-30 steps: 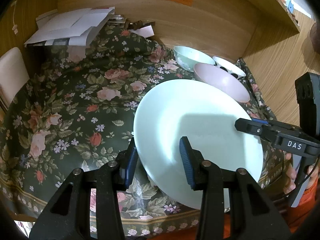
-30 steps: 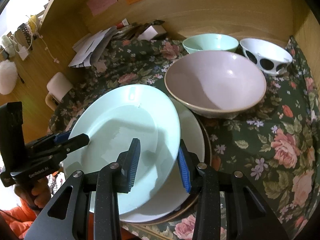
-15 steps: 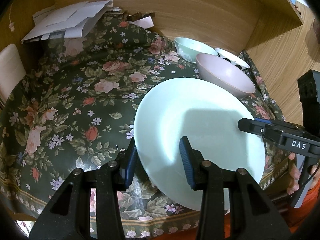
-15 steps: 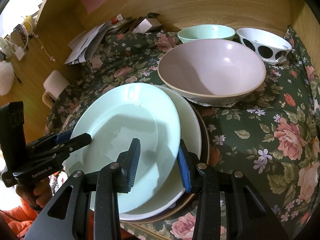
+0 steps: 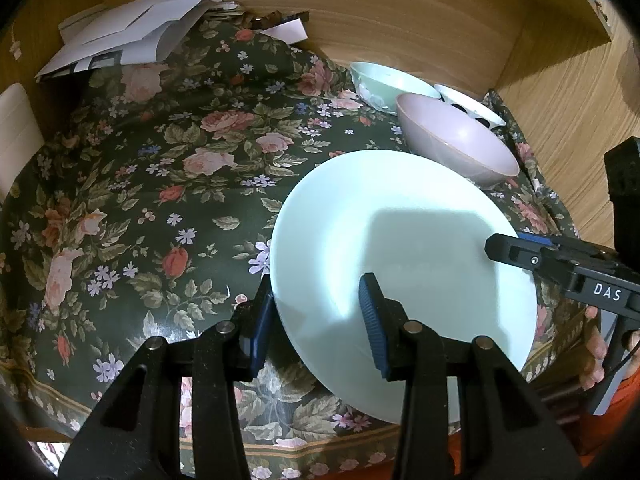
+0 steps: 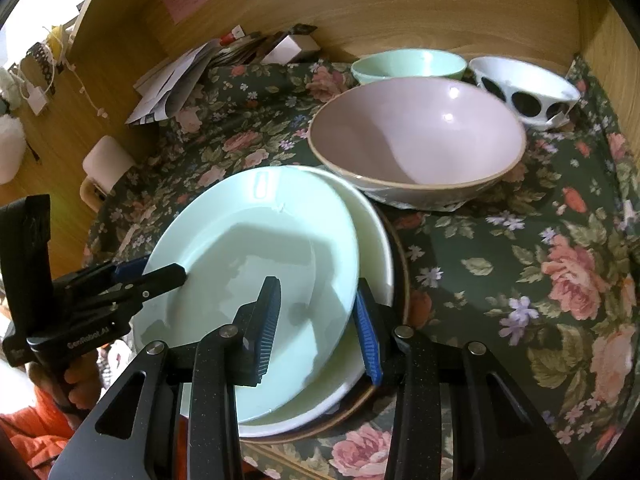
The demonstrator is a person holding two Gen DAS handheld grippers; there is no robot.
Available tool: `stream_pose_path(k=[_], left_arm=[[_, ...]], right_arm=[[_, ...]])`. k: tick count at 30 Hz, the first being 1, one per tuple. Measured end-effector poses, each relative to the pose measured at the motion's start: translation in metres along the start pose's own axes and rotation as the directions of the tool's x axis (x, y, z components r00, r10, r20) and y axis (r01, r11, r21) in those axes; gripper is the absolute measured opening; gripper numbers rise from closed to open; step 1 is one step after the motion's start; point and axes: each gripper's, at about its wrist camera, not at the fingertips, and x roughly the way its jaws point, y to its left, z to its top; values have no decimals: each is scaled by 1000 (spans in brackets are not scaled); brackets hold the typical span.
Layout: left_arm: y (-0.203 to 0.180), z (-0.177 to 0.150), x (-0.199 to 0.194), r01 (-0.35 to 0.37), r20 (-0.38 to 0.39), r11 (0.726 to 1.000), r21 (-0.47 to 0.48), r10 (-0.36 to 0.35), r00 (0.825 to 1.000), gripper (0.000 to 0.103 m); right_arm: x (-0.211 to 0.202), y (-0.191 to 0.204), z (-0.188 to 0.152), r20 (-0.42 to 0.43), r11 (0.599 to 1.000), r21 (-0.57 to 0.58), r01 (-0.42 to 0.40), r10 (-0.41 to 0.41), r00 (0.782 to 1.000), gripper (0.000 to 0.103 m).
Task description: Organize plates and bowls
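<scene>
A pale mint plate (image 5: 400, 248) (image 6: 240, 264) is tilted over a stack of a white plate (image 6: 372, 240) and a brown plate (image 6: 400, 264). My left gripper (image 5: 316, 312) straddles its left rim, jaws apart, one finger over and one under. My right gripper (image 6: 316, 312) straddles its right rim the same way. Each gripper shows in the other's view: the right one (image 5: 520, 250), the left one (image 6: 160, 274). Behind stand a pink bowl (image 6: 416, 140), a mint bowl (image 6: 408, 65) and a white black-dotted bowl (image 6: 524, 88).
A dark floral cloth (image 5: 160, 184) covers the table. Papers and envelopes (image 5: 132, 40) lie at the back left against a wooden wall (image 5: 400, 20). A white chair back (image 6: 106, 160) stands at the table's left edge.
Both views have shifted slightly closer; the mint plate stays tilted between both grippers over the stack. No grip change is visible.
</scene>
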Motion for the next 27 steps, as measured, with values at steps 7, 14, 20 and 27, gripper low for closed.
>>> stream_pose_path(k=[7, 14, 20, 27], left_arm=[[-1, 7, -4, -18, 23, 1000, 23, 17, 1000, 45], [-8, 28, -21, -37, 92, 998, 53, 32, 995, 63], [-17, 52, -32, -31, 137, 996, 78, 20, 990, 74], [-31, 79, -29, -12, 153, 995, 100, -3, 988, 82]], right_arm=[[-16, -3, 3, 53, 999, -5, 44, -44, 998, 34], [-36, -3, 16, 127, 996, -22, 86, -82, 988, 45], [-48, -1, 29, 182, 992, -36, 121, -112, 977, 59], [-50, -6, 46, 208, 988, -34, 150, -140, 968, 68]])
